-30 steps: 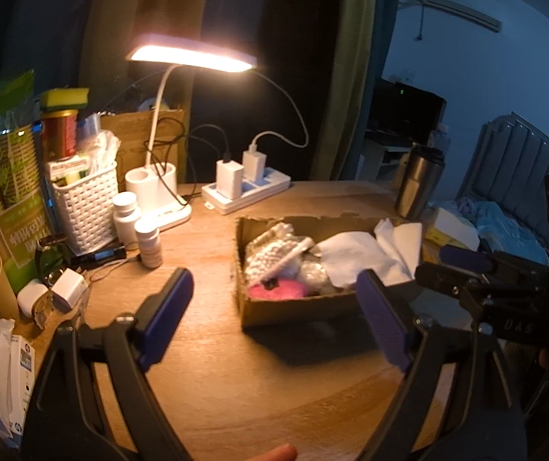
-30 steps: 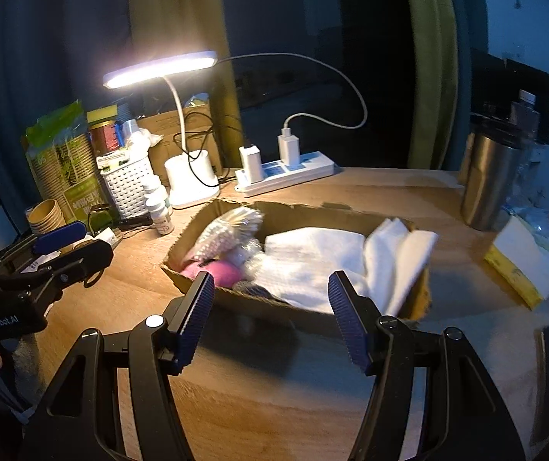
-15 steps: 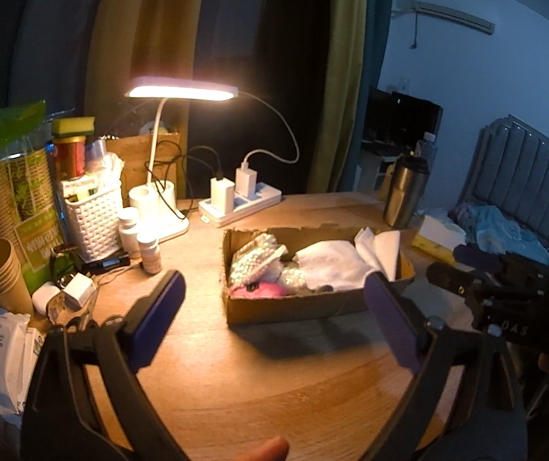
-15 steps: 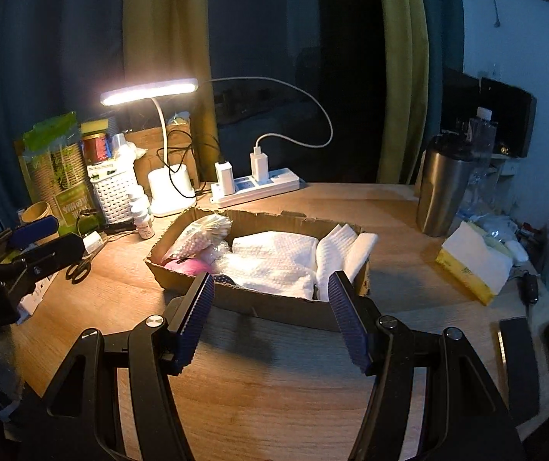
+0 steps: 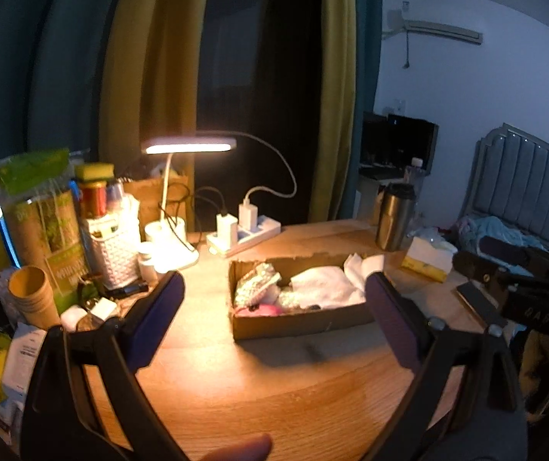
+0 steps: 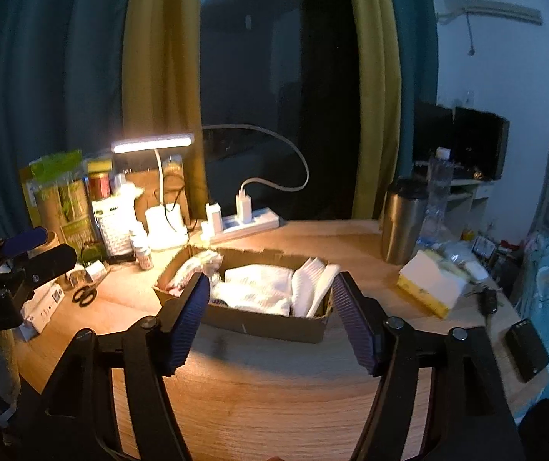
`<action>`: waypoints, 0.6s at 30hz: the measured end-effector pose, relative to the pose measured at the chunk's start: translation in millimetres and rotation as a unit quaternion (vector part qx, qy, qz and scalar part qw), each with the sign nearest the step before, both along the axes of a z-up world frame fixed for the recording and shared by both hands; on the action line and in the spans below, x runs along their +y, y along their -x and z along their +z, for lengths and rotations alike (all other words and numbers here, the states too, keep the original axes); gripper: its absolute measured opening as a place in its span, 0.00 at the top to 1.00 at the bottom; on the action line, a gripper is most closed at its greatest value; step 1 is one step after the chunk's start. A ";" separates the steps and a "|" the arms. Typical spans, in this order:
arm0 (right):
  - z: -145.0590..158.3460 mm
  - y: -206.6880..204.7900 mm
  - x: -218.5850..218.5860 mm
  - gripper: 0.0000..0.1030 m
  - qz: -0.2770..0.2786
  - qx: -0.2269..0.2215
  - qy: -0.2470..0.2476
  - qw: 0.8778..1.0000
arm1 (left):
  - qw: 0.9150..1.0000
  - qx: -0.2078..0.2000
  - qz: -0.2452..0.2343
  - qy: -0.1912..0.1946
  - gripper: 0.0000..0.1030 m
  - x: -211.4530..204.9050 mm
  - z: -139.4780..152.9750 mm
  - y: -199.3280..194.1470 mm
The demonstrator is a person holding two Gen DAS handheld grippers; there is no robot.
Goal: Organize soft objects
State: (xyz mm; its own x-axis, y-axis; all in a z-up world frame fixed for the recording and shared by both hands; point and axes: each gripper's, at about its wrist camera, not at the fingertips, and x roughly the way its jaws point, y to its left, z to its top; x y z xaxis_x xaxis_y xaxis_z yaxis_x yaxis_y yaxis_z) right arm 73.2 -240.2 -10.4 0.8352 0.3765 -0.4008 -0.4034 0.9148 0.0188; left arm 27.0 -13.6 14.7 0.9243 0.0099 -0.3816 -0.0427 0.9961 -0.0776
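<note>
Wooden table [image 5: 274,392] under a lit desk lamp [image 5: 189,145], dark curtains behind. Left wrist view: cardboard box [image 5: 301,322] mid-table holds white cloths [image 5: 328,284], a speckled bag [image 5: 257,282] at its left end, a pink soft item [image 5: 263,310] at the near-left corner. White woven basket [image 5: 115,255] at left is stuffed with packets, paper cups [image 5: 32,296] stacked beside it. Left gripper [image 5: 274,303] has just been opening; jaws spread wide, nothing between them, short of the box.

Right wrist view: same box [image 6: 267,322], cloths [image 6: 259,288] filling the middle and right, folded ones upright at the right end. Right gripper [image 6: 270,319] has just been opening too, jaws apart and empty, near the box front. Steel tumbler [image 6: 403,223] and tissue box [image 6: 430,288] stand to the right.
</note>
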 end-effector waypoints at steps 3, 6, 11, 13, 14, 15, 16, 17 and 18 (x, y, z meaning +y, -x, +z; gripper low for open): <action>10.6 9.7 -5.1 0.31 -0.008 -0.016 -0.003 1.000 | 1.000 -0.012 0.001 -0.001 0.07 -1.0 8.8 7.6; 19.0 16.5 -11.2 0.31 -0.017 -0.025 -0.009 1.000 | 1.000 -0.025 0.003 -0.007 0.07 -4.0 18.4 14.4; 30.3 26.3 -15.0 0.31 -0.018 -0.040 -0.011 0.999 | 0.999 -0.047 0.003 -0.021 0.07 -9.8 30.4 22.0; 34.8 28.8 -14.4 0.31 -0.019 -0.046 -0.009 0.999 | 0.998 -0.056 0.002 -0.021 0.07 -10.5 36.3 25.0; 36.1 29.2 -13.9 0.31 -0.019 -0.048 -0.008 0.999 | 0.998 -0.059 0.002 -0.020 0.07 -10.7 38.1 25.9; 38.9 30.8 -13.7 0.31 -0.018 -0.051 -0.008 0.999 | 0.998 -0.063 0.003 -0.018 0.06 -10.3 40.7 27.4; 41.8 32.5 -13.6 0.31 -0.018 -0.056 -0.008 0.998 | 0.998 -0.065 0.003 -0.017 0.06 -10.2 42.3 28.2; 43.4 33.2 -13.1 0.31 -0.018 -0.058 -0.007 0.998 | 0.998 -0.067 0.004 -0.017 0.06 -9.2 43.7 29.1; 45.4 34.3 -13.0 0.31 -0.019 -0.061 -0.008 0.998 | 0.998 -0.068 0.005 -0.016 0.06 -8.0 44.6 29.7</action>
